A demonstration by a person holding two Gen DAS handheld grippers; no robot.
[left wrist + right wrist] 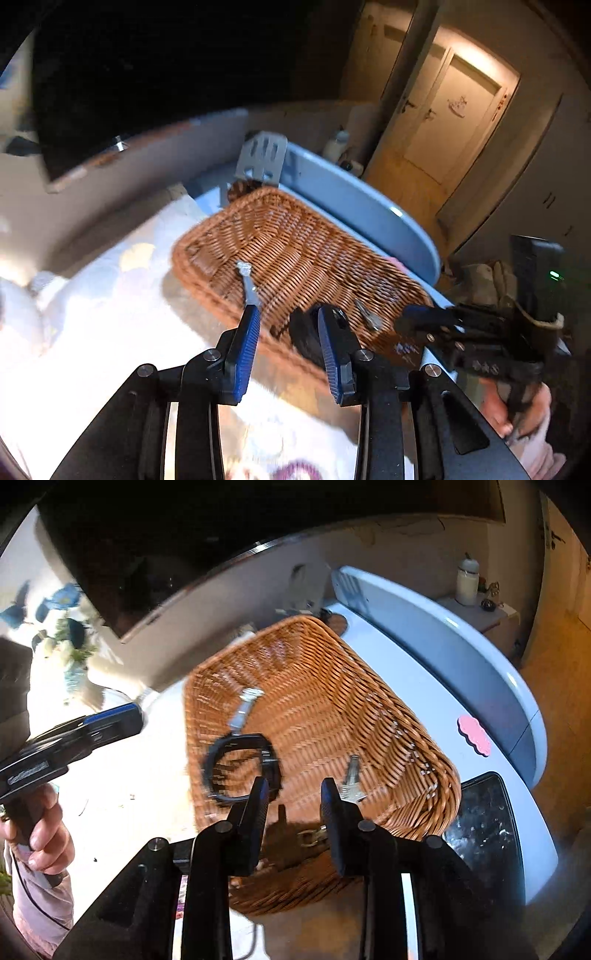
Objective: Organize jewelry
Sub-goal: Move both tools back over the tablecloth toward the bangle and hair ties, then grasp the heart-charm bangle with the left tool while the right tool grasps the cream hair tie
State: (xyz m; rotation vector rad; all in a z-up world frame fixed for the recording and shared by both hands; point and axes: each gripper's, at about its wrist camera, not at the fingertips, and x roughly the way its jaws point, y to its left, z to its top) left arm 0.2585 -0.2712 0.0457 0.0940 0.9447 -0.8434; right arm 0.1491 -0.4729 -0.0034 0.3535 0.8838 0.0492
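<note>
A brown wicker basket (295, 254) (325, 709) stands on the table. In it lie a silver hair clip (246, 282) (243, 705), a black watch (240, 768) (306, 336) and a second small silver clip (351, 779) (369, 317). My left gripper (288, 321) is open and empty, just above the basket's near rim. My right gripper (293, 794) is open and empty over the basket's near end, between the watch and the small clip. Each gripper also shows in the other view, the right one (417, 317) and the left one (125, 716).
A blue-grey oval tray or tabletop (354, 199) (461, 646) lies behind the basket. A pink scalloped pad (474, 734) and a dark phone (484, 823) lie right of the basket. A dark screen (110, 92) stands behind. White patterned cloth (92, 314) covers the left.
</note>
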